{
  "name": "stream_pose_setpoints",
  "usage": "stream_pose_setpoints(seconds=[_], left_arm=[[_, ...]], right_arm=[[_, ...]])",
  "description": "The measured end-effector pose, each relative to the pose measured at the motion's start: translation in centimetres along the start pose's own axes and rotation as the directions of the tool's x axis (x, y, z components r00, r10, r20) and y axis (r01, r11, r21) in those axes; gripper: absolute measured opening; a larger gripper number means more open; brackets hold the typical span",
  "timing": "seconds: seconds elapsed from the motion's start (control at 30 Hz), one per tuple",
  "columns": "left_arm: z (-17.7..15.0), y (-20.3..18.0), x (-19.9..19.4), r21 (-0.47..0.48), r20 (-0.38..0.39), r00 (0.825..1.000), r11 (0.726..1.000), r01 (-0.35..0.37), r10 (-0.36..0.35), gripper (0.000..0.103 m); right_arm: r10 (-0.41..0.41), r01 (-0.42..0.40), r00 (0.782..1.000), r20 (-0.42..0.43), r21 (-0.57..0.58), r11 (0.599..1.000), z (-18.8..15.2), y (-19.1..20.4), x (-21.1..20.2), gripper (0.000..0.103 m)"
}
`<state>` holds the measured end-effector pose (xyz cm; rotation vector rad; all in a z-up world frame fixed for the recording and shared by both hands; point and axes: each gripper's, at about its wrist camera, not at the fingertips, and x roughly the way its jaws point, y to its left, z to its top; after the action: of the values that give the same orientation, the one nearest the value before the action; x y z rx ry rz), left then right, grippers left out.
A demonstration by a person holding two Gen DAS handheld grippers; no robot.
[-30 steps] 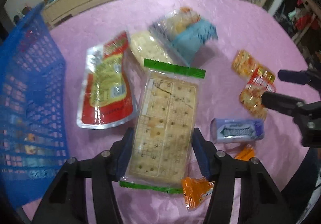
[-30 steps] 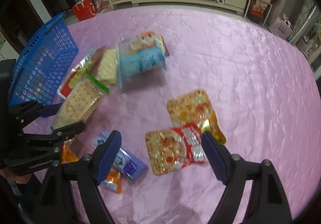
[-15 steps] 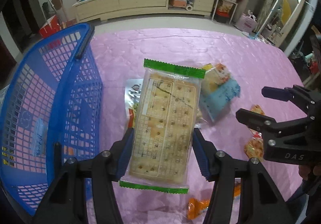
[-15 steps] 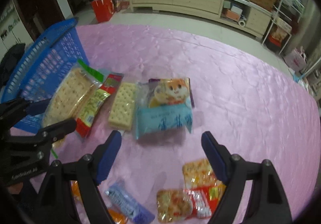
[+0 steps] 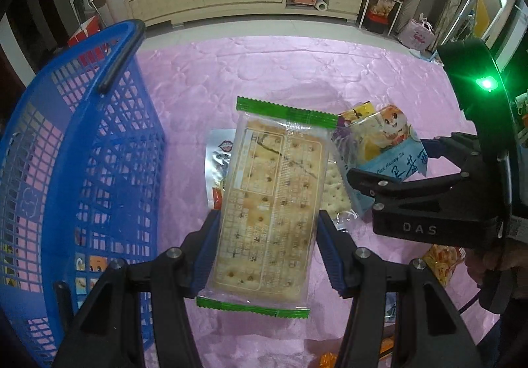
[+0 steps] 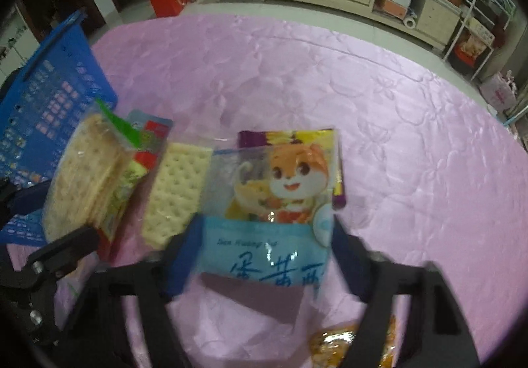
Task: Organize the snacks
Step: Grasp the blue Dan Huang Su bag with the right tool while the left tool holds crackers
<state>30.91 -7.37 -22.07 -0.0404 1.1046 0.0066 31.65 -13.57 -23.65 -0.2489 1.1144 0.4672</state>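
— Green-edged cracker pack: clamped in left gripper, raised beside blue basket. Right gripper?

— Straddling the blue pastry bag; closure unclear. Risk: thin film slips, crackers drop short of the basket.

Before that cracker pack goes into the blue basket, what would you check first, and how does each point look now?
1. Left gripper shut on cracker pack: ok.
2. Pack lifted off the pink cloth: ok.
3. Basket beside the pack, opening unblocked: ok.
4. Room left in the basket: ok, though its floor is only partly seen.
5. Right gripper around the blue squirrel bag; firm grip: cannot tell.
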Motion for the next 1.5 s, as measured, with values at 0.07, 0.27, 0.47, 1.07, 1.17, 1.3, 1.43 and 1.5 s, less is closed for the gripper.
stream_pose_setpoints(seconds=[0.07,0.27,0.47,1.07,1.17,1.3,1.43,1.5], left_arm=[[-0.1,0.1,-0.4,0.001,0.004,1.0,1.0,0.005,-0.005,0.055],[-1.3,0.3,-2.6,0.011,0.035,0.999,1.0,0.021,-0.021,0.055],[-2.8,0.2,-6.2,0.023,0.079,0.995,0.998,0.06,-0.062,0.055],[-6.5,6.5,-18.6,0.094,0.256,0.965,0.995,0.039,-0.062,0.055],[-6.9,8.3,-19.7,0.097,0.273,0.96,0.995,0.03,-0.055,0.055],[-7.2,10.4,-20.7,0.094,0.286,0.958,0.996,0.006,-0.033,0.055],[-7.3,13.1,-20.8,0.082,0.283,0.959,0.996,-0.021,-0.003,0.055],[-7.1,14.4,-20.7,0.066,0.277,0.961,0.997,-0.029,0.009,0.055]], right_arm=[[-0.013,0.013,1.0,0.003,-0.013,1.0,-0.5,0.2,-0.5,0.07],[-0.009,0.009,0.999,0.035,0.007,1.0,-2.5,0.7,-3.8,0.07],[-0.013,0.011,0.996,0.088,0.023,1.0,-4.2,2.1,-9.1,0.07],[-0.042,0.061,0.951,0.305,-0.052,0.997,-5.6,12.9,-22.7,0.07],[-0.037,0.062,0.947,0.32,-0.069,0.996,-5.3,14.8,-23.2,0.07],[-0.03,0.061,0.943,0.332,-0.086,0.994,-4.4,16.9,-23.0,0.07],[-0.015,0.053,0.945,0.327,-0.106,0.993,-3.0,18.7,-22.1,0.07],[-0.016,0.056,0.947,0.322,-0.115,0.992,-2.7,19.7,-21.6,0.07]])
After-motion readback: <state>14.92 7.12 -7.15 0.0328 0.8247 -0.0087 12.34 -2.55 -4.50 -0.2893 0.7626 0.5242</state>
